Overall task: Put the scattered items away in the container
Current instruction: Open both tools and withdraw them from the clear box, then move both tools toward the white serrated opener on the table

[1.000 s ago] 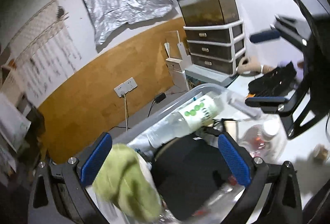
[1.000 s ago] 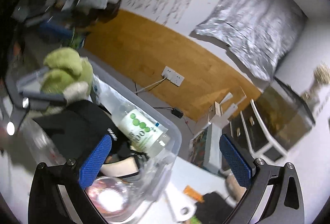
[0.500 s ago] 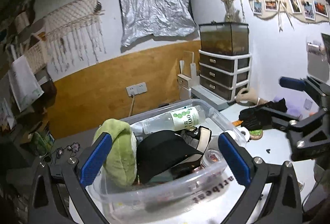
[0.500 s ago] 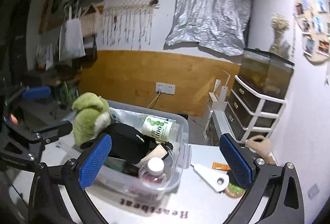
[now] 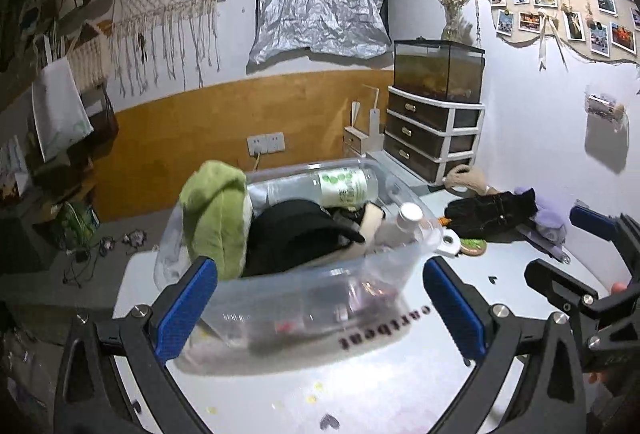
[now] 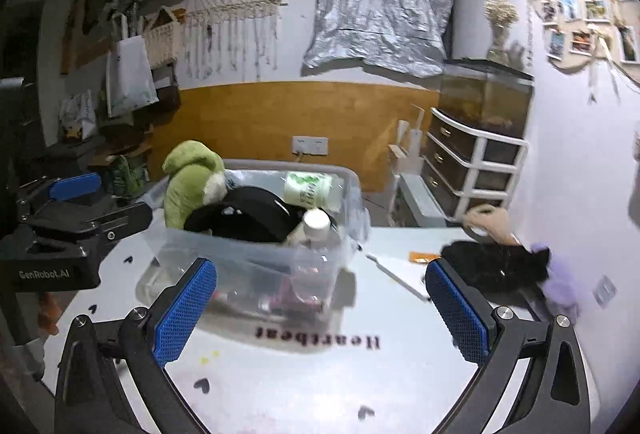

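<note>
A clear, rectangular plastic container [image 5: 304, 298] stands on the white tabletop [image 6: 320, 386], which carries black lettering and small black heart marks. Packed inside it are a green plush toy [image 5: 214, 218] standing up at the left end above the rim, a black cap [image 5: 296, 234] in the middle, a clear plastic bottle with a white-and-green label [image 5: 344, 186] lying along the far wall, and a second small clear bottle with a white cap [image 6: 316, 226] upright near the right end. The left claw [image 5: 320, 310] hangs in front of the container's near wall with its 2 blue-padded fingers [image 5: 186, 308] spread wide and nothing between them. The right claw [image 6: 320, 310] is likewise released, empty, and held low over the tabletop on the near side of the container; each claw shows at the edge of the other's view. To the right of the container, outside it, lie a crumpled black garment [image 6: 496, 266], a pale purple soft item [image 6: 560, 282] touching the garment's right side, a beige soft item [image 6: 486, 222] behind them, a small orange piece [image 6: 424, 256] and a flat white tag-shaped object [image 5: 450, 246] just beside the container's right end, with a round green-faced disc [image 5: 472, 245] next to it. Against the right wall stands a white 3-drawer unit [image 6: 472, 170] with a glass tank [image 6: 484, 98] on top.
</note>
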The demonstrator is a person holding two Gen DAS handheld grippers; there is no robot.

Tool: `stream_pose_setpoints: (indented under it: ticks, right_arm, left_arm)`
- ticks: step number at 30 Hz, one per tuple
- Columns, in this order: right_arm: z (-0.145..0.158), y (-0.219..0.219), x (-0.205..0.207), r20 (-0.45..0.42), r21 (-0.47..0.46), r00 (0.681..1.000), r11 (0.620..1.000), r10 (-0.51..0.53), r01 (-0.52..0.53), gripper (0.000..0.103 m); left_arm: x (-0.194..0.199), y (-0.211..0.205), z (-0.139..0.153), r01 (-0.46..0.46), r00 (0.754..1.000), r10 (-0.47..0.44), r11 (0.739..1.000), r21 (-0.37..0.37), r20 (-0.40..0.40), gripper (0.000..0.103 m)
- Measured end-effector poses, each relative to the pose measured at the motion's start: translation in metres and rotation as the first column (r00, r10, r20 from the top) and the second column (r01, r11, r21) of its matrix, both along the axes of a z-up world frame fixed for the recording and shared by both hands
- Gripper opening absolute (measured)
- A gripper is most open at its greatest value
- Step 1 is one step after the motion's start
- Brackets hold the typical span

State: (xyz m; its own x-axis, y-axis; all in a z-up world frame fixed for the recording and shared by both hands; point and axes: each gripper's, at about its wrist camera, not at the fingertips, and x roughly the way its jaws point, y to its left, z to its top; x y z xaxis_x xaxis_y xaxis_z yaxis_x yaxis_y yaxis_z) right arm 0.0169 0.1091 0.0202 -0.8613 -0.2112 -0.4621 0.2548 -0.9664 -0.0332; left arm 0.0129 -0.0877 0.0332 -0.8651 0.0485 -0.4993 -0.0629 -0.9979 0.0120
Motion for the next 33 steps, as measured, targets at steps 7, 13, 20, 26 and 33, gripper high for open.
stream_pose_setpoints:
  ticks: [7,13,20,26,33]
  right_arm:
    - [-0.013,-0.002,0.029,-0.004,0.038,1.0,0.999,-0.019,0.019,0.103]
    - [-0.03,-0.003,0.042,0.052,0.029,0.999,1.0,-0.003,0.002,0.103]
    - [-0.052,0.009,0.042,0.141,0.013,0.99,1.0,0.003,-0.005,0.103]
    - [-0.072,0.037,0.031,0.239,-0.004,0.971,1.0,0.021,-0.021,0.103]
    - [-0.101,0.096,0.011,0.375,-0.013,0.927,1.0,0.021,-0.017,0.103]
  left_arm:
    - [0.022,0.004,-0.014,-0.024,1.0,0.024,1.0,0.011,0.018,0.103]
    - [0.035,0.002,-0.028,-0.031,0.998,0.028,0.997,0.065,0.054,0.103]
    - [0.041,0.009,-0.049,-0.044,0.991,0.034,0.997,0.071,0.131,0.103]
    - [0.037,0.019,-0.064,-0.078,0.982,0.058,0.991,0.105,0.18,0.103]
    - [0.027,0.057,-0.08,-0.061,0.978,0.042,0.994,0.091,0.203,0.103]
